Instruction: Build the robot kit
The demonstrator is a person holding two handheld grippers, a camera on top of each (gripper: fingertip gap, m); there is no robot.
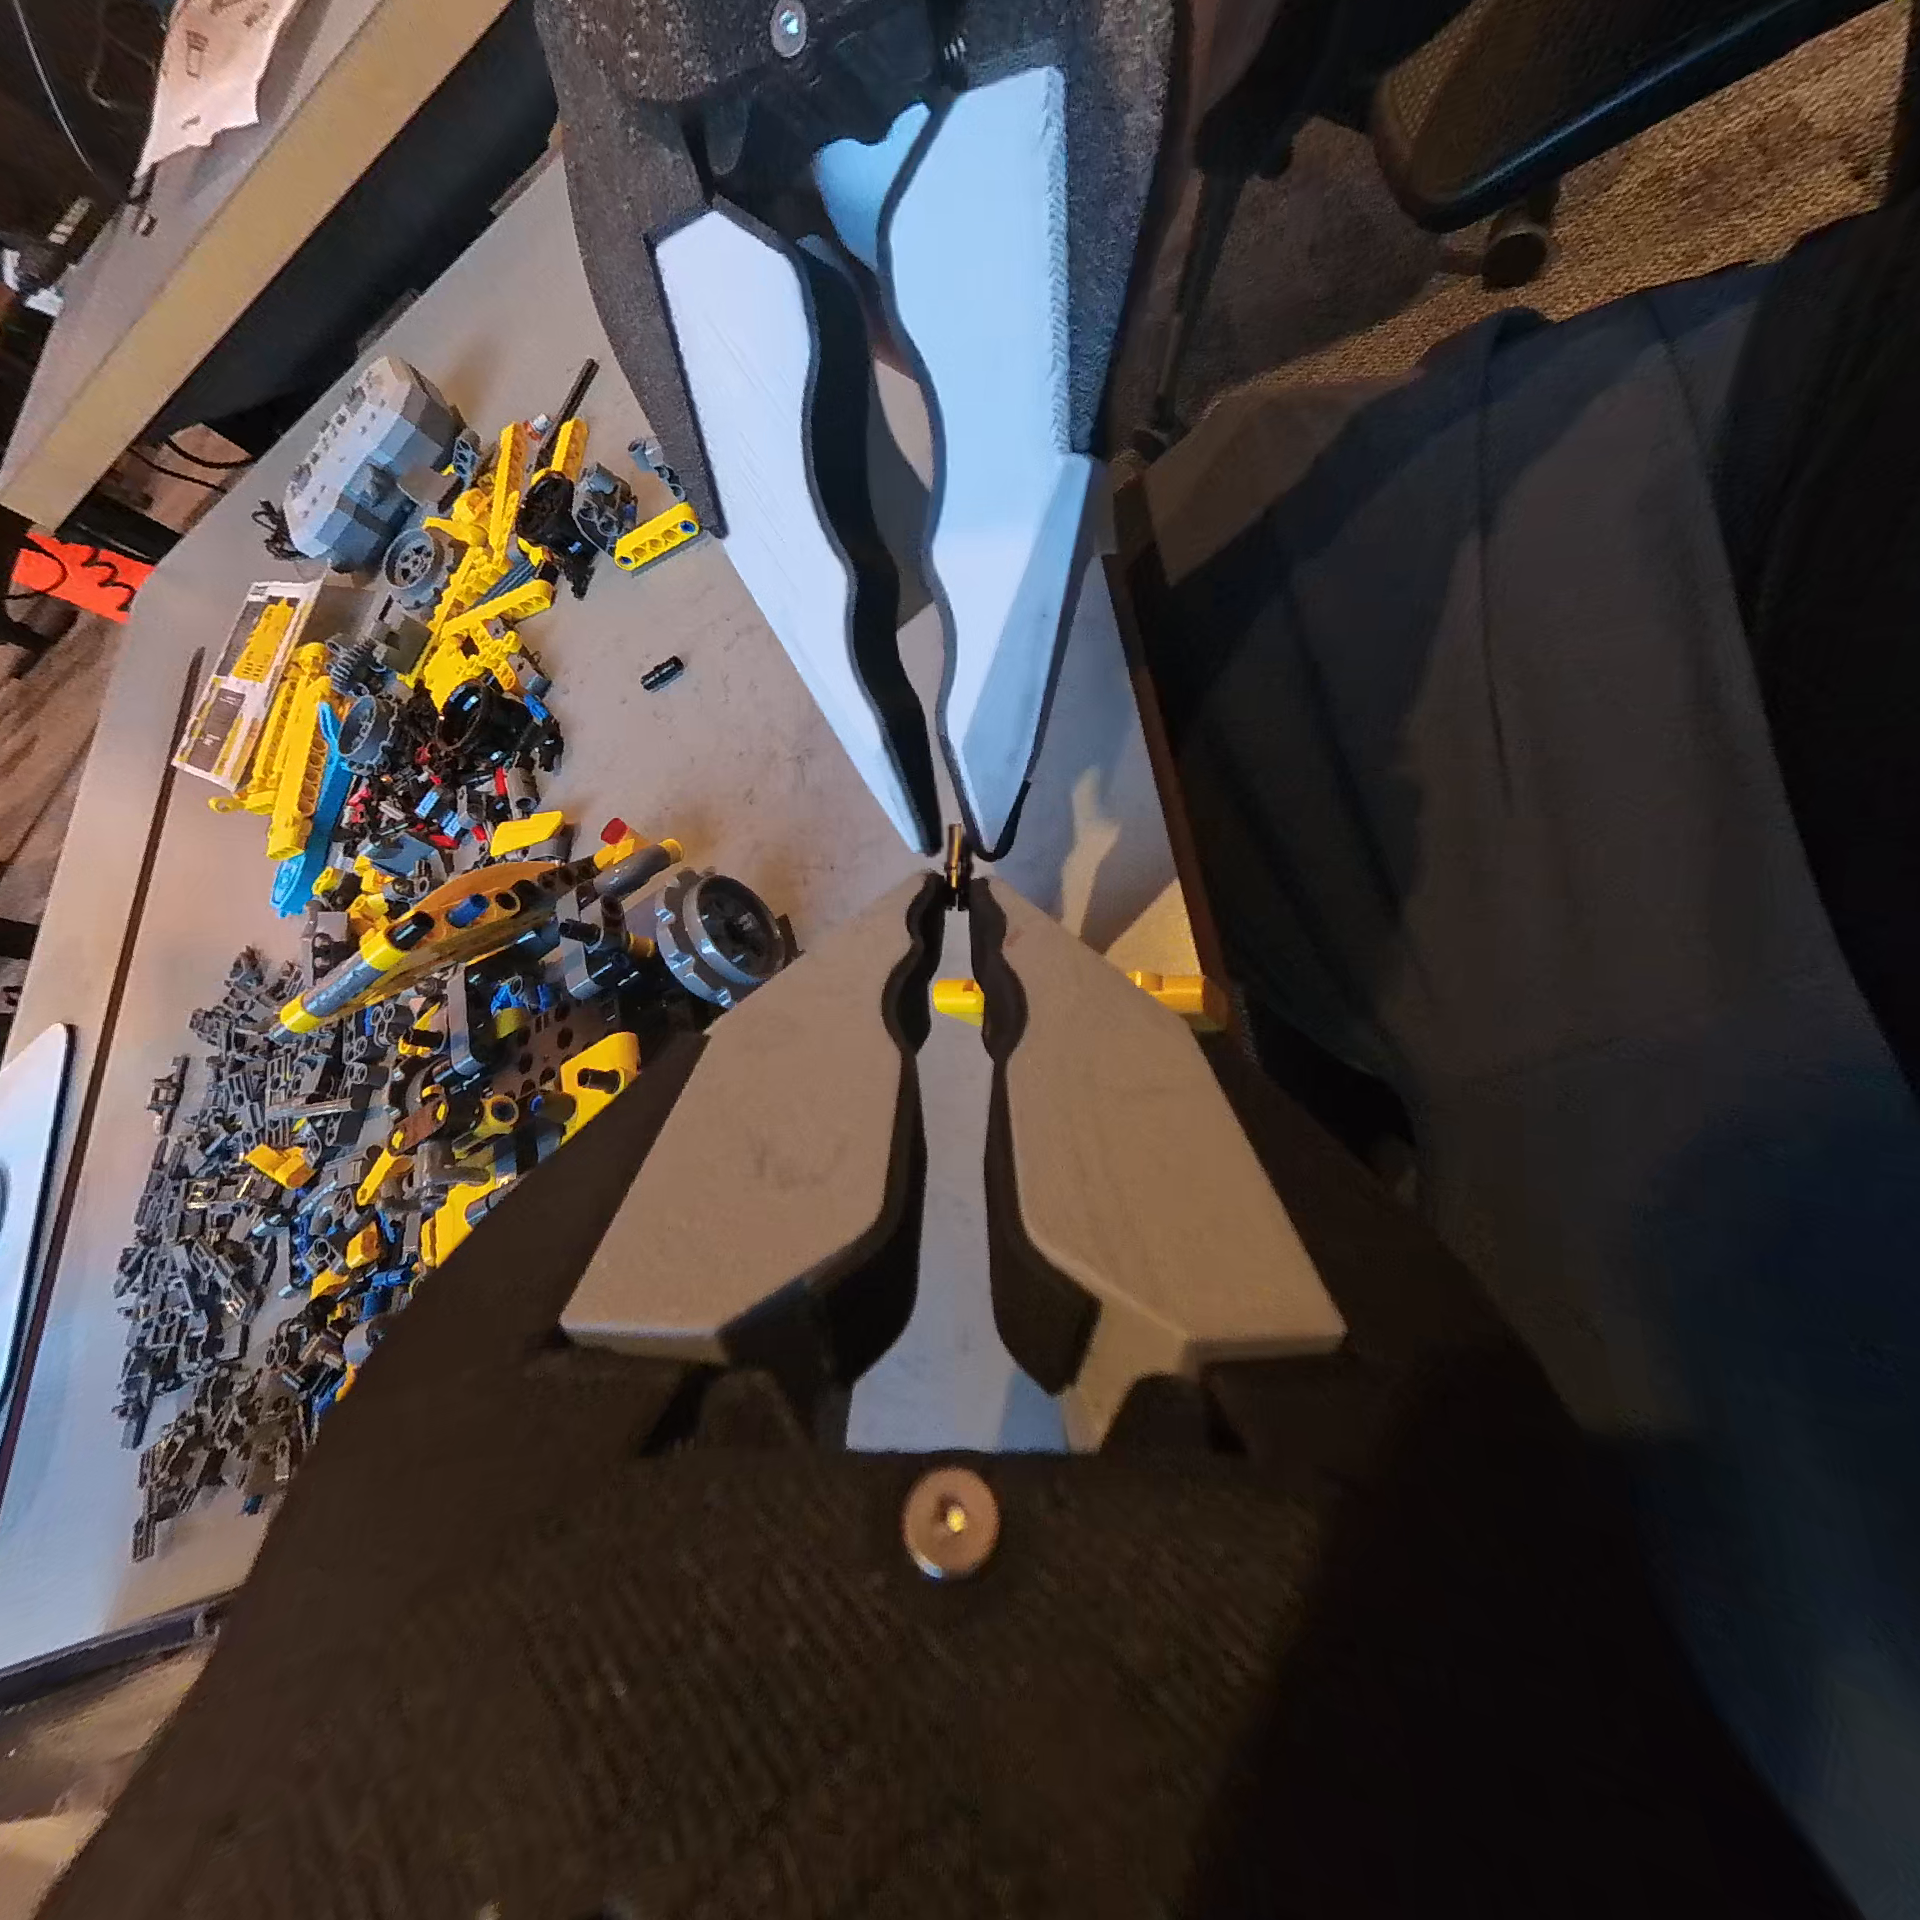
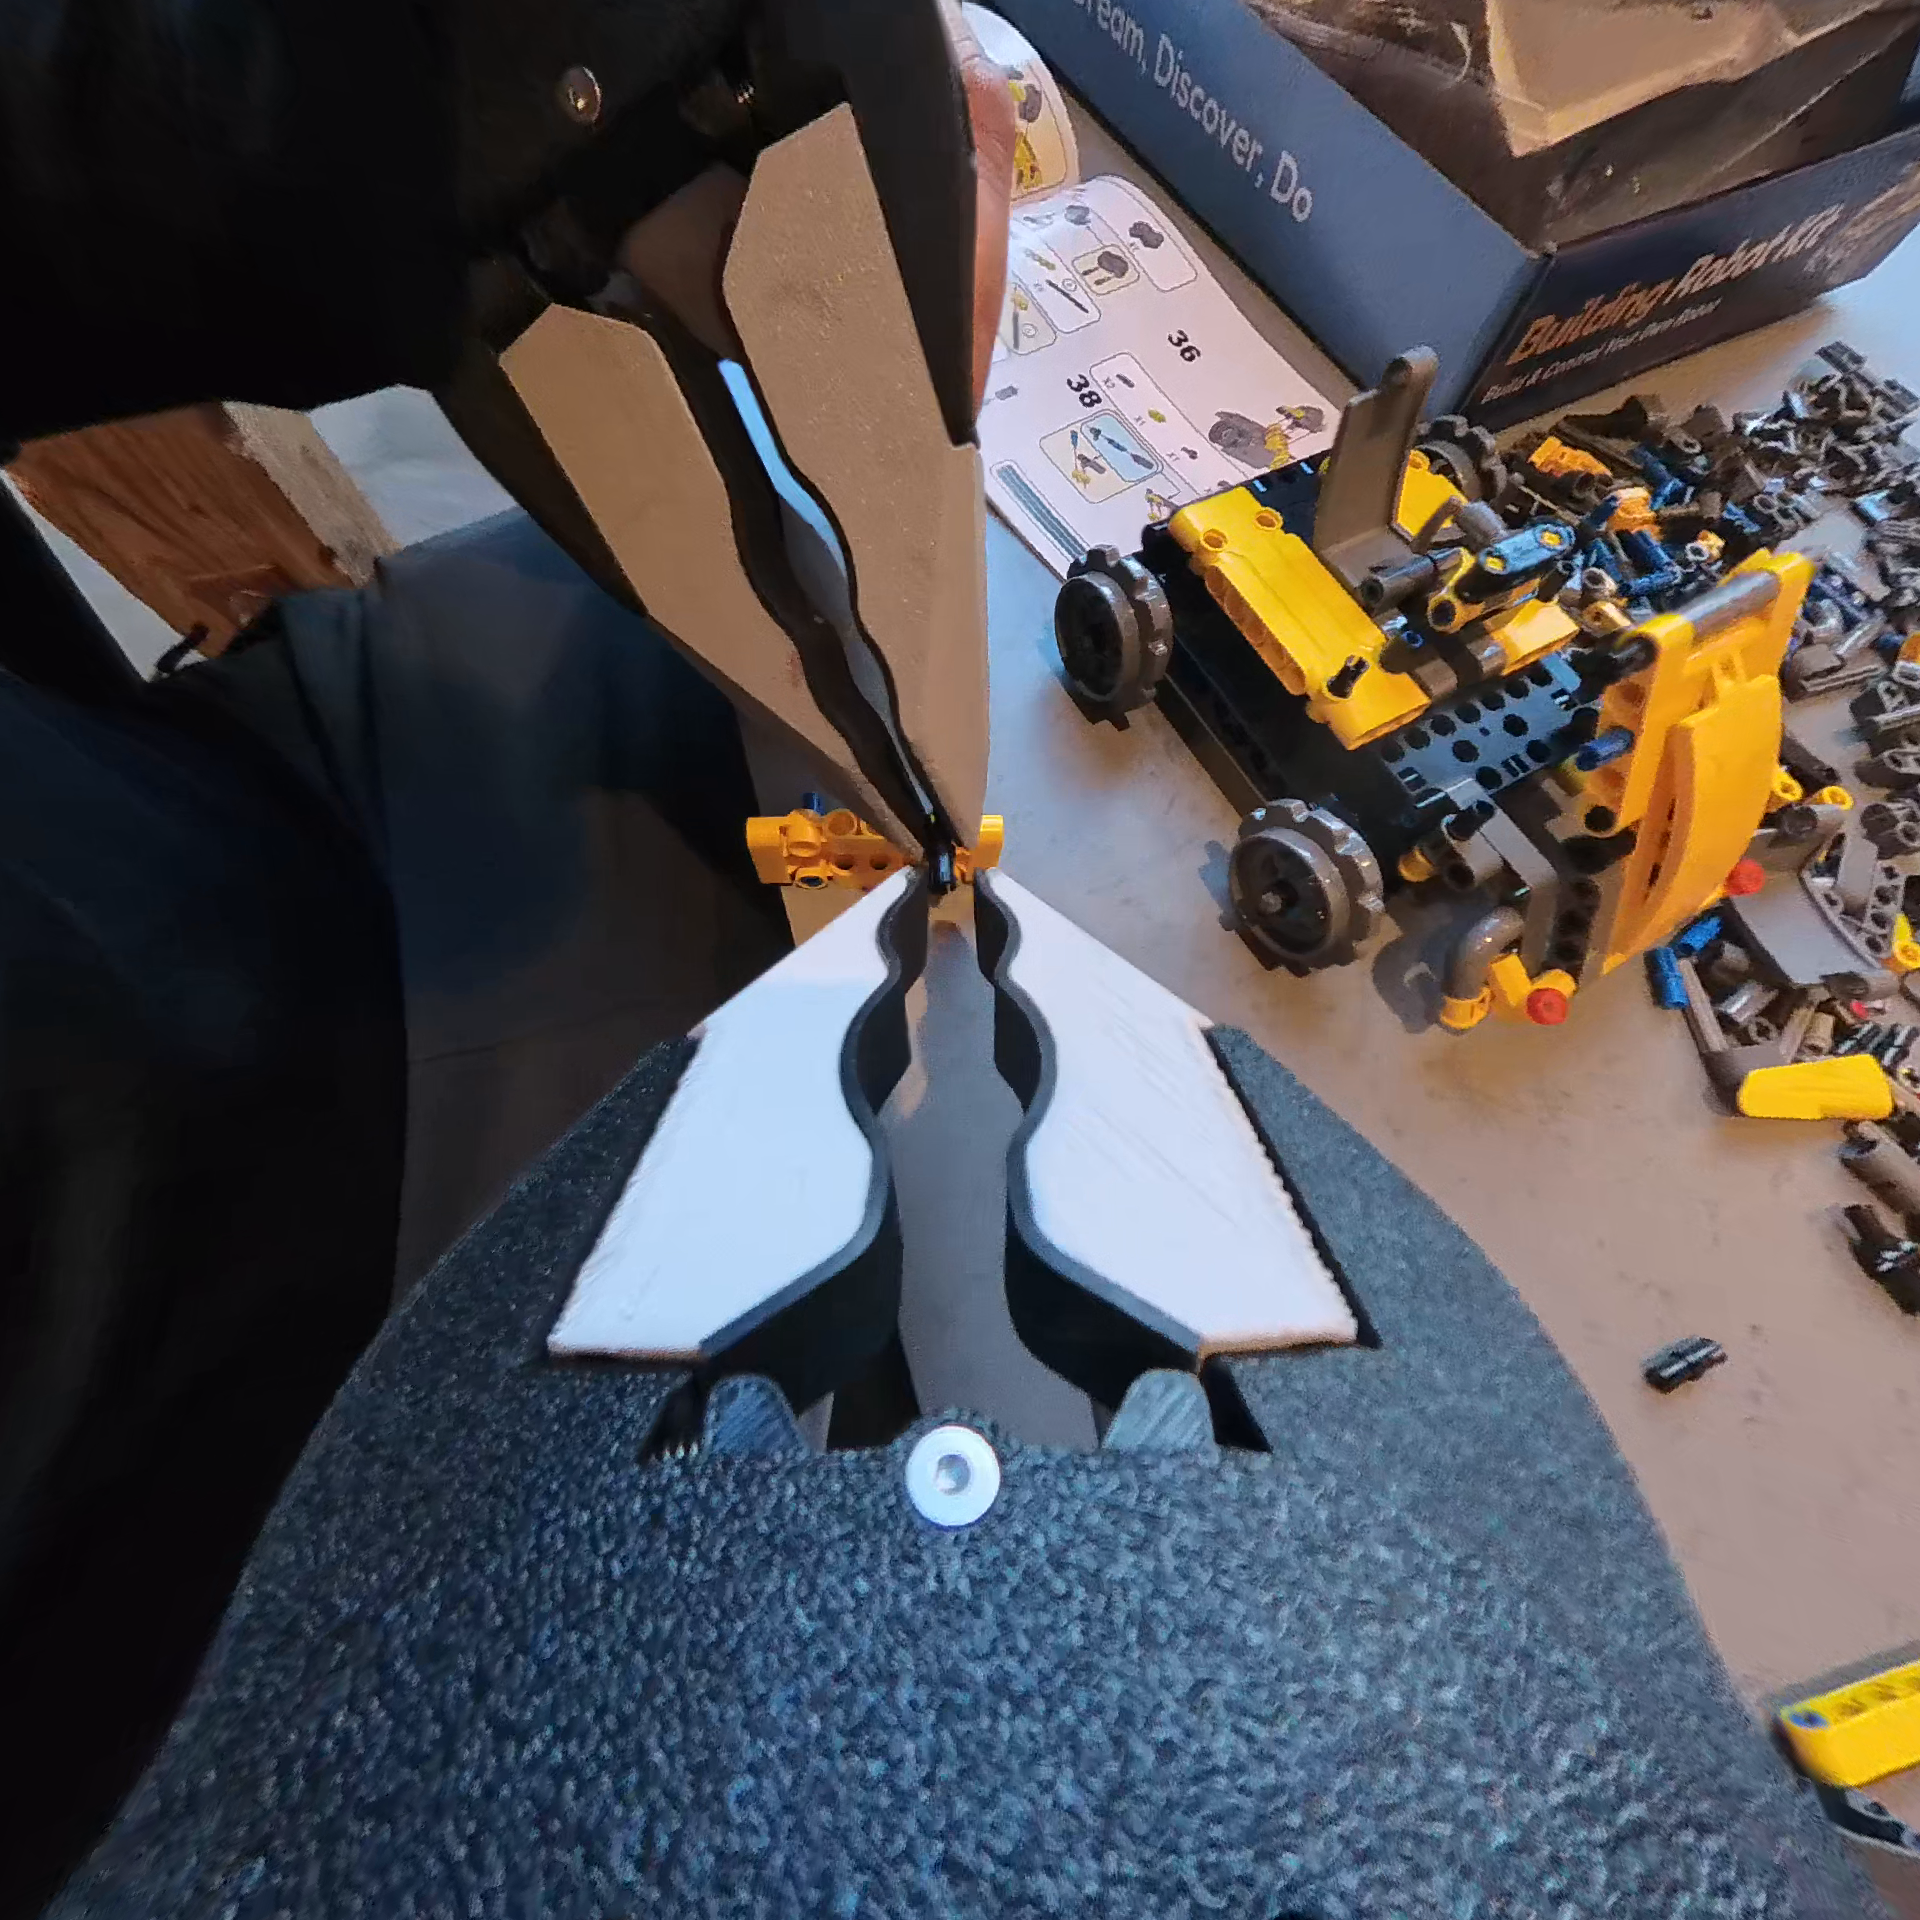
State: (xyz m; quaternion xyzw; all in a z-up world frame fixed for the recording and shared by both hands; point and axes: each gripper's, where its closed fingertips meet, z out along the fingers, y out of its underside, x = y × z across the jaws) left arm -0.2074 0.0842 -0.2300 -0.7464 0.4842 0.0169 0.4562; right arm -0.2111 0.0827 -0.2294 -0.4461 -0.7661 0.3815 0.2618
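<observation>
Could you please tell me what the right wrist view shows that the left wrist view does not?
Only the right wrist view shows the dark box and the open instruction sheet beside the half-built yellow vehicle. Only the left wrist view shows the grey motor block and the booklet. Both show the left gripper and right gripper meeting tip to tip on one small black pin, with the yellow beam behind, over the table.

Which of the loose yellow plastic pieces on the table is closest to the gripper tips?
The yellow holed beam, directly behind the meeting fingertips; the yellow wedge panel and the other yellow beam lie far off.
</observation>
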